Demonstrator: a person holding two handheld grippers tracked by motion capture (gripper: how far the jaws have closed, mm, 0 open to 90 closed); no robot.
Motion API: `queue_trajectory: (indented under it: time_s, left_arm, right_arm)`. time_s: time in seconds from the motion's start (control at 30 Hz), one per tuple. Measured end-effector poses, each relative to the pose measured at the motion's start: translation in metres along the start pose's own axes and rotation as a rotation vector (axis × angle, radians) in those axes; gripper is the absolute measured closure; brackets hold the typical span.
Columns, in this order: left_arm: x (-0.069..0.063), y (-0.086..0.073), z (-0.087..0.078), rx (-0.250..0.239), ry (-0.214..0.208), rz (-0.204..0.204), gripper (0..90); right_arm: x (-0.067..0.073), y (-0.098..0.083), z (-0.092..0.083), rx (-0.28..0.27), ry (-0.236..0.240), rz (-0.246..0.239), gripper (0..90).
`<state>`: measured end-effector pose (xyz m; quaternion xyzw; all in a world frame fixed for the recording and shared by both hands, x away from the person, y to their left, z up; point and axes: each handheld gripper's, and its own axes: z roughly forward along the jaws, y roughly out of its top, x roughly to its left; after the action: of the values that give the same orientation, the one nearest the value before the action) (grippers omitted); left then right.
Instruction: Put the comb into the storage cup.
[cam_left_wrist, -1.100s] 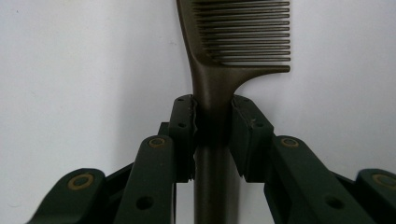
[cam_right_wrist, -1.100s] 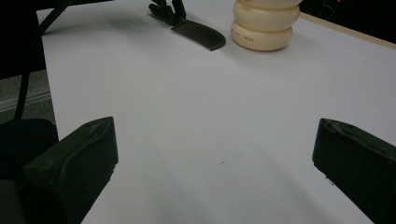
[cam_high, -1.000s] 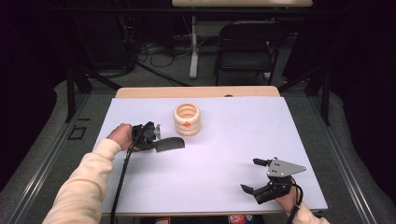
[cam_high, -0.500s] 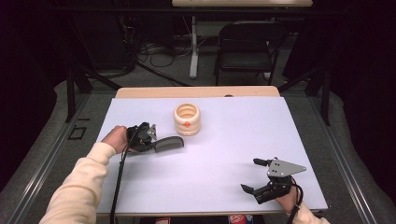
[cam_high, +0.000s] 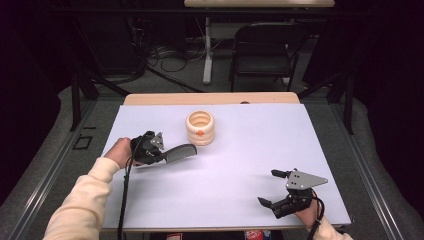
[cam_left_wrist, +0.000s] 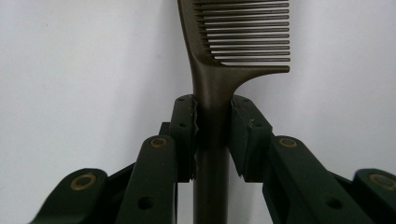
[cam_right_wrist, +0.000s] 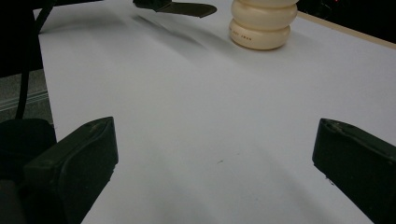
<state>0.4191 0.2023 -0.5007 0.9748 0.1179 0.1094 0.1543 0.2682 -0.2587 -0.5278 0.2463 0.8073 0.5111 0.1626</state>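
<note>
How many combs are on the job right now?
1. The comb is clamped by its handle in the left gripper, held just left of the cream holder.

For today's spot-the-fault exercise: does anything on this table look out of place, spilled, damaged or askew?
Nothing stands out. The left tongs grip the comb squarely by its handle, teeth intact; the cream ribbed holder stands upright on the clean white table; the right tongs are open.

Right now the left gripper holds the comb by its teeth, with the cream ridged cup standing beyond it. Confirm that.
Not quite. The left gripper clamps the comb by its handle, not its teeth; the teeth stick out free past the jaws, as the left gripper view shows. The cream ridged cup does stand beyond it.
</note>
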Motion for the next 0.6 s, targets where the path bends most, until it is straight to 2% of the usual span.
queue_trajectory:
  time_s: [0.2, 0.47, 0.53, 0.6]
  left_arm:
    - [-0.004, -0.003, -0.009, -0.075, -0.003, -0.028, 72.6]
    - [-0.008, -0.010, -0.016, -0.158, -0.002, -0.105, 72.6]
    - [-0.008, -0.012, -0.017, -0.171, 0.006, -0.117, 72.6]
    - [-0.009, -0.015, -0.017, -0.195, 0.015, -0.147, 72.6]
  right_arm:
    - [0.000, 0.000, 0.000, 0.001, -0.001, 0.001, 0.0]
    - [0.000, 0.000, 0.000, 0.001, -0.003, 0.000, 0.0]
    - [0.000, 0.000, 0.000, 0.000, -0.002, 0.000, 0.0]
    - [0.000, 0.000, 0.000, 0.000, -0.002, 0.000, 0.0]
